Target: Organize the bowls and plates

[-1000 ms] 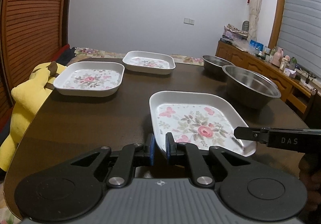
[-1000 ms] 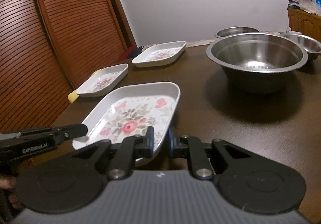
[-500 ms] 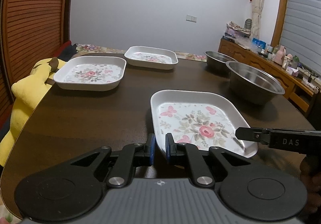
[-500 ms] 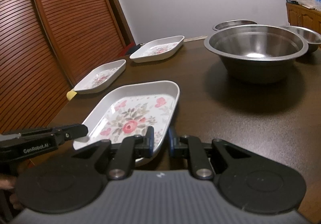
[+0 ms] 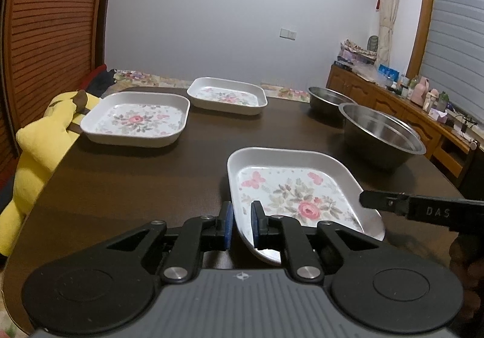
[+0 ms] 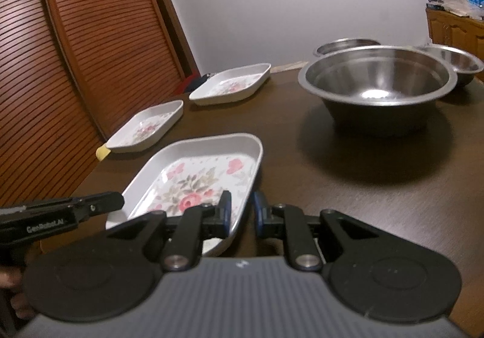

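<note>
Here — floral plate [image 6: 196, 174], near rim tight between pads [image 6: 225, 211] of the right gripper [image 6: 242, 211].

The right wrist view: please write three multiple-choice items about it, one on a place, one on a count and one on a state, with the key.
1. The two far plates lie
A. inside a bowl
B. on a sideboard
C. on the table side near the slatted wooden door

2. How many steel bowls stand on the table?
A. three
B. one
C. five

3. The right tool is
A. open above a bowl
B. shut on the rim of the nearest plate
C. shut on nothing

Key:
1 C, both sit in a row along the edge next to the door.
2 A, one large bowl in front and two smaller ones behind it.
3 B, the plate's rim passes between its two blue pads.
</note>
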Tool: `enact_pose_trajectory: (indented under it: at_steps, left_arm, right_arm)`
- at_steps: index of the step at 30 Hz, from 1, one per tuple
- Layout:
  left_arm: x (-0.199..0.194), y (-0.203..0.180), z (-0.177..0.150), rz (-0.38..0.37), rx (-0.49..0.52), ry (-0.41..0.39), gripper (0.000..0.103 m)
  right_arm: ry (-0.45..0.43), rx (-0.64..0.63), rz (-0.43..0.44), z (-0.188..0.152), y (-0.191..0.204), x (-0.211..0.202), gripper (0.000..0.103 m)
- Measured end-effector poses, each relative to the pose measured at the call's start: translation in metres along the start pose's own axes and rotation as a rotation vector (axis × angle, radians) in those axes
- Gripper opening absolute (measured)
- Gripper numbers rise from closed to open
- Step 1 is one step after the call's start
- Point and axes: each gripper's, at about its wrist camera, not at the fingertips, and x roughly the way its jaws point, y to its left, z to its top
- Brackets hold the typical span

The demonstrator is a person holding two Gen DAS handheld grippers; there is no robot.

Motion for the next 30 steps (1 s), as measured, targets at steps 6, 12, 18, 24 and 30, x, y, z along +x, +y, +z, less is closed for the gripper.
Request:
enact_pose_trajectory:
  at_steps: [6, 12, 18, 24, 30]
  left_arm:
    - [-0.005, 0.003, 0.010, 0.011, 0.008, -0.023, 0.027]
    - [-0.006, 0.011, 0.030, 0.026, 0.043, -0.044, 0.027]
    - [-0.001, 0.030, 0.051, 0.041, 0.082, -0.062, 0.039]
    - [0.012, 0.057, 0.061, 0.063, 0.090, -0.060, 0.041]
    - [0.022, 0.082, 0.068, 0.082, 0.100, -0.056, 0.046]
  right_arm:
    - [-0.046, -0.002, -0.011, 0.012, -0.005, -0.010, 0.025]
    - [-0.072, -0.028, 0.002, 0.026, -0.001, -0.016, 0.025]
    - [-0.087, -0.093, 0.020, 0.046, 0.018, -0.010, 0.029]
    - [-0.079, -0.156, 0.043, 0.061, 0.046, 0.004, 0.033]
    - [-0.023, -0.174, 0.067, 0.069, 0.073, 0.034, 0.040]
